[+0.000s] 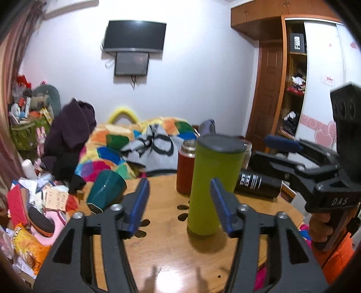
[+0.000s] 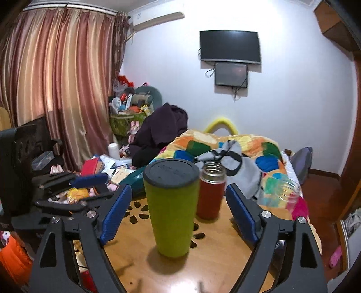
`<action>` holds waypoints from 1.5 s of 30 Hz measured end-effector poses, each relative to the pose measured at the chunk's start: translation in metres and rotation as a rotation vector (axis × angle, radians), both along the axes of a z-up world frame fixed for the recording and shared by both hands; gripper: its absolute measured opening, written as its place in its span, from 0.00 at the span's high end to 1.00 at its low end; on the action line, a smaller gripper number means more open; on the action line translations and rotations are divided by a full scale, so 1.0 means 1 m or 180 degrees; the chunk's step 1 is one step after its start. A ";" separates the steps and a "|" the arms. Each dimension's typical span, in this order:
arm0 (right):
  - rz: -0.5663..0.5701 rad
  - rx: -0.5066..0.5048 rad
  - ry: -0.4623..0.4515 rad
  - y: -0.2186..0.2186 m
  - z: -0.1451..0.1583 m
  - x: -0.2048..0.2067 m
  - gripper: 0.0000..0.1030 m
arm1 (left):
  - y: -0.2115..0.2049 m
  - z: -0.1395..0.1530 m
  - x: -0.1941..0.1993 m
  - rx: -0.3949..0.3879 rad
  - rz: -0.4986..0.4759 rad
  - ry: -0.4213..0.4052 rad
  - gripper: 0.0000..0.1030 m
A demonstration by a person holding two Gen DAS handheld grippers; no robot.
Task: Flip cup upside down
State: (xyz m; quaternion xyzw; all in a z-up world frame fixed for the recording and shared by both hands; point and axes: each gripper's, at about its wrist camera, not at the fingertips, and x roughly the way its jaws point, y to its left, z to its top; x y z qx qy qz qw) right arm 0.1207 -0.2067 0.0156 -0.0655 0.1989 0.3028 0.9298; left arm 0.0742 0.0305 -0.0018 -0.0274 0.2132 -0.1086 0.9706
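Both grippers gape; right gripper [image 2: 178,202] frames the upright cup [image 2: 170,209].

We note a pale wall [image 2: 282,94] carrying a dark television [image 2: 230,46], striped curtains [image 2: 56,78] at left, an air conditioner [image 2: 158,19] above, a bed with patchwork quilt [image 2: 259,153], a wooden wardrobe [image 1: 270,67] and a wooden table [image 2: 214,259].

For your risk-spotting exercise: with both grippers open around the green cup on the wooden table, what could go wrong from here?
1. The red flask stands right behind the green cup; tipping the cup could knock it.
2. The black can lies on its side nearby and may roll if bumped.
3. The left gripper and right gripper might collide.
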 end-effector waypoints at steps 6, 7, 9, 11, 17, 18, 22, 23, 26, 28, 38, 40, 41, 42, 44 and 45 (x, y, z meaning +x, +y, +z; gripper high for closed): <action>-0.0377 0.0124 -0.0164 -0.031 0.002 -0.029 0.00 | -0.010 0.012 -0.029 0.0027 0.0218 -0.0273 0.02; -0.0415 0.0141 -0.0180 -0.034 0.003 -0.032 0.00 | -0.013 0.014 -0.034 0.0062 0.0270 -0.0329 0.01; -0.0489 0.0170 -0.0204 -0.041 0.005 -0.040 0.00 | -0.018 0.016 -0.042 0.0112 0.0322 -0.0394 0.00; -0.0571 0.0196 -0.0215 -0.047 0.006 -0.047 0.00 | -0.021 0.017 -0.048 0.0116 0.0343 -0.0412 0.00; -0.0735 0.0217 -0.0280 -0.061 0.004 -0.068 0.00 | -0.032 0.014 -0.064 0.0150 0.0426 -0.0455 0.00; -0.0752 0.0211 -0.0292 -0.062 0.004 -0.071 0.00 | -0.034 0.014 -0.066 0.0156 0.0431 -0.0461 0.00; -0.0769 0.0255 -0.0332 -0.066 0.006 -0.081 0.00 | -0.039 0.011 -0.073 0.0175 0.0415 -0.0460 0.00; -0.0770 0.0268 -0.0331 -0.066 0.006 -0.081 0.00 | -0.041 0.011 -0.074 0.0189 0.0422 -0.0465 0.00; -0.0771 0.0287 -0.0323 -0.067 0.007 -0.080 0.00 | -0.043 0.011 -0.076 0.0218 0.0442 -0.0495 0.00; -0.0774 0.0281 -0.0329 -0.067 0.006 -0.079 0.00 | -0.044 0.011 -0.077 0.0232 0.0448 -0.0511 0.00; -0.0767 0.0274 -0.0314 -0.066 0.004 -0.078 0.00 | -0.041 0.008 -0.076 0.0201 0.0494 -0.0508 0.00; -0.0765 0.0277 -0.0314 -0.066 0.004 -0.078 0.00 | -0.040 0.008 -0.075 0.0191 0.0501 -0.0503 0.00; -0.0768 0.0275 -0.0316 -0.066 0.004 -0.078 0.00 | -0.040 0.008 -0.075 0.0187 0.0502 -0.0502 0.00; -0.0773 0.0275 -0.0319 -0.066 0.004 -0.078 0.00 | -0.040 0.007 -0.075 0.0182 0.0505 -0.0500 0.00; -0.0774 0.0281 -0.0316 -0.066 0.004 -0.077 0.00 | -0.039 0.008 -0.075 0.0173 0.0506 -0.0496 0.00; -0.0773 0.0280 -0.0316 -0.067 0.004 -0.077 0.00 | -0.039 0.008 -0.075 0.0173 0.0502 -0.0497 0.00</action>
